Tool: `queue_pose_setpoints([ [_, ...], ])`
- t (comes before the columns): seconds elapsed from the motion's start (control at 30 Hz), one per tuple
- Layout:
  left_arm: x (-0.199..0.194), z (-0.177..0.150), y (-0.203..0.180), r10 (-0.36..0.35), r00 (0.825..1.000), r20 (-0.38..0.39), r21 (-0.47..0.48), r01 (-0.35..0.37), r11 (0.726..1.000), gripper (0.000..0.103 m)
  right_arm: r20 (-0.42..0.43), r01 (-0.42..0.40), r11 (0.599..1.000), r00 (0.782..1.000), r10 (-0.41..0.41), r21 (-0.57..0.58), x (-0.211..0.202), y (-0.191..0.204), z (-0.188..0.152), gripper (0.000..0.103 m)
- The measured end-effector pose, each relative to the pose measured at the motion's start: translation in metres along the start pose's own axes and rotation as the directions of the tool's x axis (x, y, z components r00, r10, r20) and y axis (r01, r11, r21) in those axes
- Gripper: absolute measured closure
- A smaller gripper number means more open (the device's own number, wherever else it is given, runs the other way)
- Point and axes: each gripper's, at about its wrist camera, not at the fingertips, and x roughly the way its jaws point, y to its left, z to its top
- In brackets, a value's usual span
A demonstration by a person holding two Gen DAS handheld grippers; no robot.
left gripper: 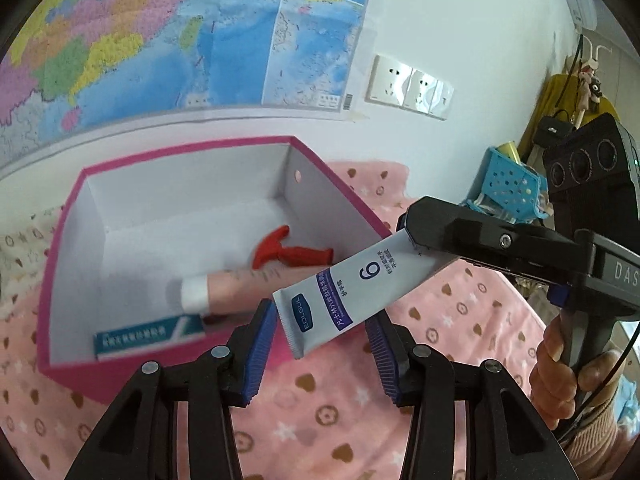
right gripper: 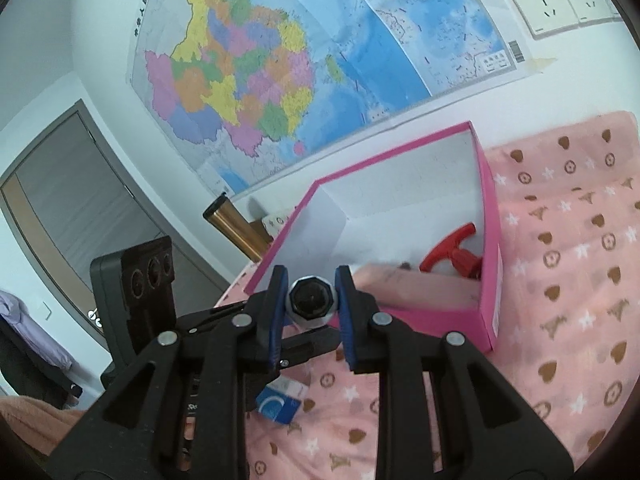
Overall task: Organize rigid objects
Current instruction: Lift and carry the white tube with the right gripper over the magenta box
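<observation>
A white tube (left gripper: 360, 284) with a blue label and a big 6 hangs slanted over the pink cloth. My right gripper (left gripper: 408, 228) reaches in from the right and is shut on the tube's cap end. In the right wrist view the cap (right gripper: 312, 300) sits end-on between that gripper's blue pads (right gripper: 347, 312). My left gripper (left gripper: 320, 312) has the crimped end between its jaws, and both pad tips touch the tube. The pink box (left gripper: 60, 240) with a white inside lies just behind. It holds a red T-shaped piece (left gripper: 292, 252), a pink tube (left gripper: 240, 284) and a small teal carton (left gripper: 148, 336).
A pink cloth (left gripper: 460, 312) with hearts and stars covers the surface. The wall with a map (right gripper: 280, 60) and sockets (left gripper: 408, 84) stands close behind the box. A blue perforated basket (left gripper: 508, 188) sits at the right. A brass-coloured tube (right gripper: 236, 228) lies left of the box.
</observation>
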Motion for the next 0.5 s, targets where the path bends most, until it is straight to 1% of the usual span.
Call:
queue_pose_setpoints([
  [0.3,0.022,0.021,0.013,0.068,0.998,-0.009,0.016,-0.068,0.998,0.058,0.007,-0.009,0.999,1.0,0.009,0.031,0.02,-0.014,0.021,0.077],
  [0.5,0.034,0.03,0.02,0.09,0.996,-0.025,0.015,-0.089,0.996,0.058,0.003,0.0,0.999,1.0,0.0,0.041,0.03,-0.023,0.03,0.077],
])
